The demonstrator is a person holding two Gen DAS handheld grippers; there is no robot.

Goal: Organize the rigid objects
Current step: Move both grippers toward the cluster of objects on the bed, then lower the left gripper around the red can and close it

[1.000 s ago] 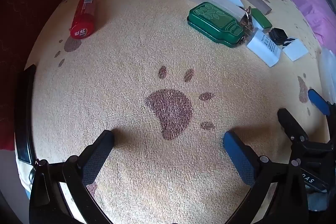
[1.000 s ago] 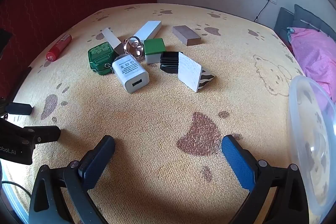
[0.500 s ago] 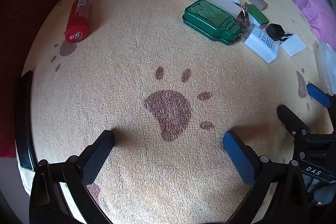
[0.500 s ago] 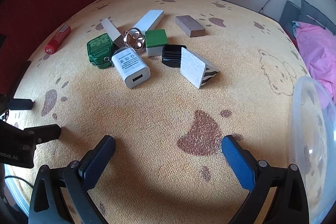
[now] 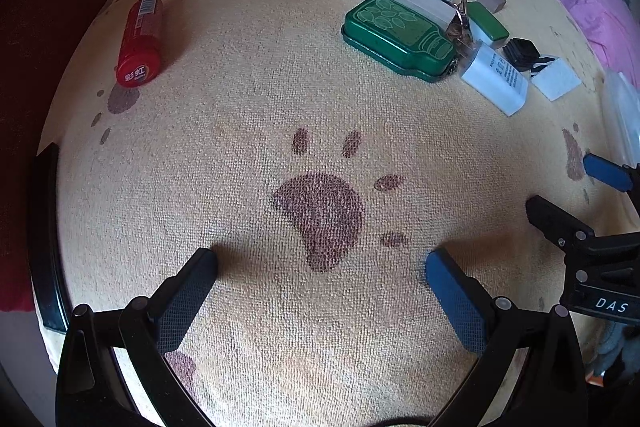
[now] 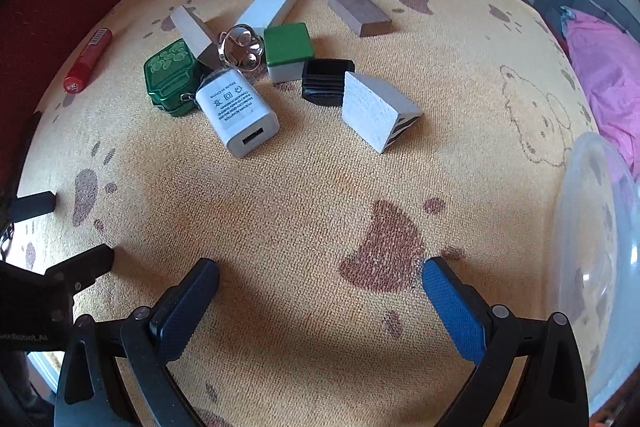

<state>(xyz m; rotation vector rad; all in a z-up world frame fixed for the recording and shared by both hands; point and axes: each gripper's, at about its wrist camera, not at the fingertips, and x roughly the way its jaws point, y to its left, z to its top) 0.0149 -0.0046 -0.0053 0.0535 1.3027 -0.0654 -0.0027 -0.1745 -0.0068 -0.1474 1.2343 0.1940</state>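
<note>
- Hovering low over the rug, the right gripper (image 6: 320, 287) has its jaws wide and empty.
- The white USB adapter (image 6: 238, 113) lies up-left of it in the cluster, long axis running toward the lower right (port end nearest).
- The left gripper (image 5: 320, 281), equally wide and empty, sits farther from it.

The red tube (image 5: 139, 43) cap reads "彩虹"; the right claw (image 5: 576, 191) body, "DAS" (partly cut off).

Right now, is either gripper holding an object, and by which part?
Nothing is held. The left gripper and right gripper both have open, empty jaws above the blanket.
</note>
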